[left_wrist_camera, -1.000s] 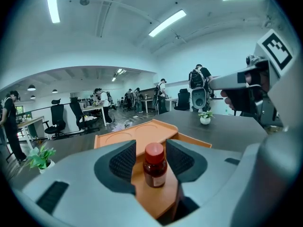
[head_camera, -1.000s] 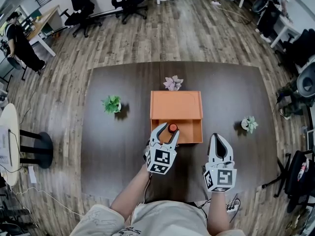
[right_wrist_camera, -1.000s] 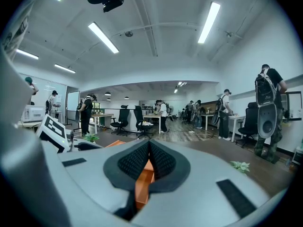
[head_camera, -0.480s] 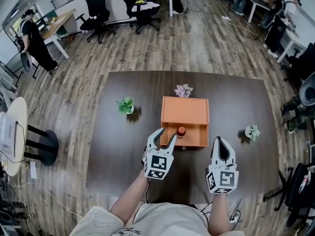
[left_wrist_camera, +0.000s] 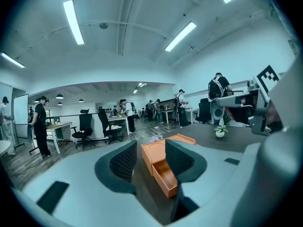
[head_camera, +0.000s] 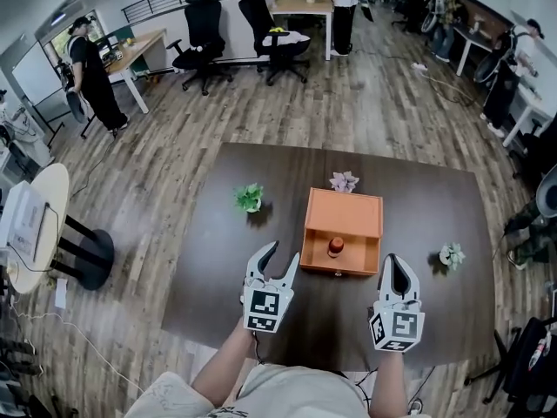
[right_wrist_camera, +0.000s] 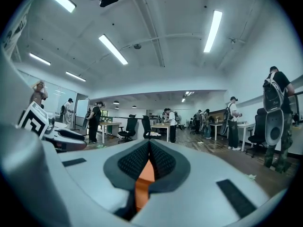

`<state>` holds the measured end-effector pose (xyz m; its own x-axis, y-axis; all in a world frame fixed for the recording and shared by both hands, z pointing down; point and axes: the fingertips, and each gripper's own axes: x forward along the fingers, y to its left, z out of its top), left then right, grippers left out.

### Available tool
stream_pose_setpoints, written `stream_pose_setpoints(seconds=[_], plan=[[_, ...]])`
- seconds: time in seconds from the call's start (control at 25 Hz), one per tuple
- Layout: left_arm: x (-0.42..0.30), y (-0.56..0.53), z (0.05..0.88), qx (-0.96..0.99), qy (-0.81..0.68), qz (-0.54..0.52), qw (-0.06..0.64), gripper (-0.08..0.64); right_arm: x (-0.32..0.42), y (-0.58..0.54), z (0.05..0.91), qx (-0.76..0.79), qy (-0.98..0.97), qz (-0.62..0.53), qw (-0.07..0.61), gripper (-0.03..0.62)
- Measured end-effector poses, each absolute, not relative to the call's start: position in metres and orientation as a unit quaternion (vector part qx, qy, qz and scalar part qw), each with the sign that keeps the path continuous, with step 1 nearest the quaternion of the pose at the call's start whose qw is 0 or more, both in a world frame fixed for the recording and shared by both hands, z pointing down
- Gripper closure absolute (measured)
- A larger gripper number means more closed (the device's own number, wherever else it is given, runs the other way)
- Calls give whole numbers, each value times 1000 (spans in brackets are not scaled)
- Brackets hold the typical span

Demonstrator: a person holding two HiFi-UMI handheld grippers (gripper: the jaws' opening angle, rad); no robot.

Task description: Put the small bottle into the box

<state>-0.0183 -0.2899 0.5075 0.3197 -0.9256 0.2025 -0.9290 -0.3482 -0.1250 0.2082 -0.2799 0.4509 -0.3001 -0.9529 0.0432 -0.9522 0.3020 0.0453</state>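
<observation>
The small bottle [head_camera: 335,247], dark with a red-orange cap, stands upright in the open drawer part of the orange box [head_camera: 343,219] on the dark table [head_camera: 418,207]. My left gripper [head_camera: 280,256] is open and empty, held a short way left of and nearer than the box. In the left gripper view the box [left_wrist_camera: 162,155] shows between the spread fingers of the left gripper [left_wrist_camera: 147,161]; the bottle is hidden there. My right gripper [head_camera: 398,265] is shut and empty, near the table's front edge, right of the box. In its own view the right gripper [right_wrist_camera: 149,159] has its pads together, with the orange box [right_wrist_camera: 143,183] behind them.
A green plant [head_camera: 250,198] sits left of the box, a pinkish plant [head_camera: 344,181] behind it, and a small pale plant [head_camera: 451,254] to the right. Office chairs, desks and several people stand on the wooden floor beyond the table.
My left gripper has let go of the bottle, leaving it in the box's drawer, and drawn back toward me and to the left. The head view has risen. The right gripper stays shut.
</observation>
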Motion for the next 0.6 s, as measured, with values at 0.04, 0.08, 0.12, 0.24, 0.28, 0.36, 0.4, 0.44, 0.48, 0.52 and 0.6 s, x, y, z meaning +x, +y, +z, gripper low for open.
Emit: stream_pose_setpoints(seconds=[0.04, 0.08, 0.12, 0.24, 0.28, 0.36, 0.4, 0.44, 0.48, 0.52, 0.6], plan=[[-25, -286, 504, 809, -577, 115, 6, 368, 206, -279, 448, 589, -808, -8, 30, 591], [-31, -283, 499, 806, -582, 110, 5, 368, 204, -279, 445, 587, -809, -10, 28, 591], [-36, -279, 495, 804, -586, 103, 4, 370, 203, -278, 442, 586, -810, -12, 27, 591], [-46, -269, 488, 796, -600, 81, 0, 374, 200, -277, 437, 582, -812, -18, 22, 591], [-50, -267, 487, 793, -605, 77, -2, 374, 198, -278, 436, 580, -814, -21, 22, 591], [-54, -264, 487, 788, -612, 73, -2, 375, 194, -280, 434, 575, -818, -25, 21, 591], [-55, -263, 486, 786, -613, 72, -2, 376, 193, -280, 433, 573, -819, -26, 20, 591], [-56, -263, 486, 786, -615, 71, -3, 376, 193, -280, 432, 572, -819, -26, 19, 591], [-56, -262, 486, 785, -615, 70, -4, 376, 193, -280, 432, 572, -820, -26, 19, 591], [-56, -261, 485, 785, -616, 70, -5, 376, 193, -280, 431, 572, -819, -26, 18, 591], [-56, -260, 484, 784, -616, 69, -7, 376, 194, -279, 432, 573, -819, -26, 19, 591]])
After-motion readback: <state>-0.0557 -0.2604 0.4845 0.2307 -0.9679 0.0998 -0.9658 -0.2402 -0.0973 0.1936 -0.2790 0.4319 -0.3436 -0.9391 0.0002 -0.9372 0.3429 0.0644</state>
